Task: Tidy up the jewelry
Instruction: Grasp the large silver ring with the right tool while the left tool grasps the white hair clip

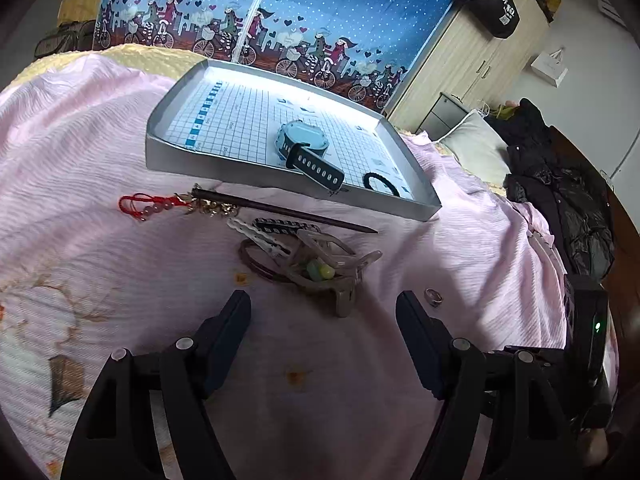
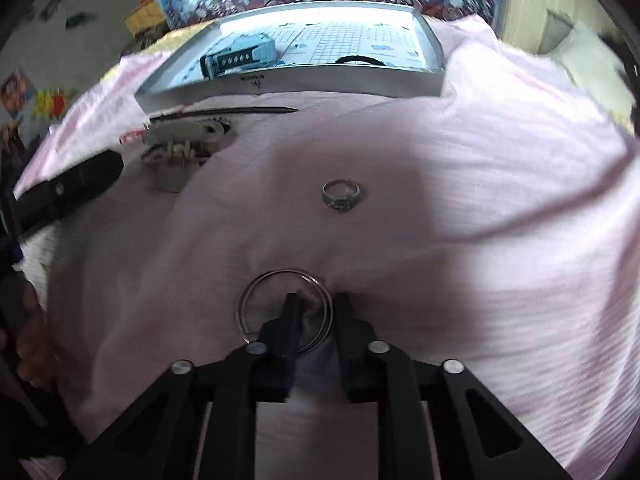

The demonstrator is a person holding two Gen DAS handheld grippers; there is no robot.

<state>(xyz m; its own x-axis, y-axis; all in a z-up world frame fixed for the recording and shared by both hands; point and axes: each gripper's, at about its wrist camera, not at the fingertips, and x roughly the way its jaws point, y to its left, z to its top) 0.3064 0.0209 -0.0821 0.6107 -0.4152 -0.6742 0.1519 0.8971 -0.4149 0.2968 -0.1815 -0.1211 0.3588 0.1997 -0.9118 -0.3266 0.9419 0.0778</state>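
Nearest of all, the right hand-held gripper (image 2: 316,300) presses into the pink bedspread (image 2: 480,240) with its fingers narrowed around the near-right arc of a thin metal bangle (image 2: 246,300); one finger sits inside the hoop and one outside, but whether the rim is truly pinched I cannot tell, since the cloth bunches dark between them. The bangle lies flat, its open circle spreading left of the tips. A little beyond it, straight ahead, a silver ring (image 2: 341,196) rests alone on the bedspread. The left hand-held gripper (image 1: 323,304) hovers with its fingers wide apart and empty, facing a heap of hair clips (image 1: 316,258) just ahead of it, with a dark hair stick (image 1: 288,212) lying crosswise behind them, its long axis running left to right, and a red tassel (image 1: 140,204) at its left end. Farthest stands the grey tray (image 1: 224,160), already holding a blue watch (image 1: 304,142) and a black hair band (image 1: 380,184). Judging from this, the bangle must travel forward, past the ring, to that tray, and the right hand is plainly nearer.
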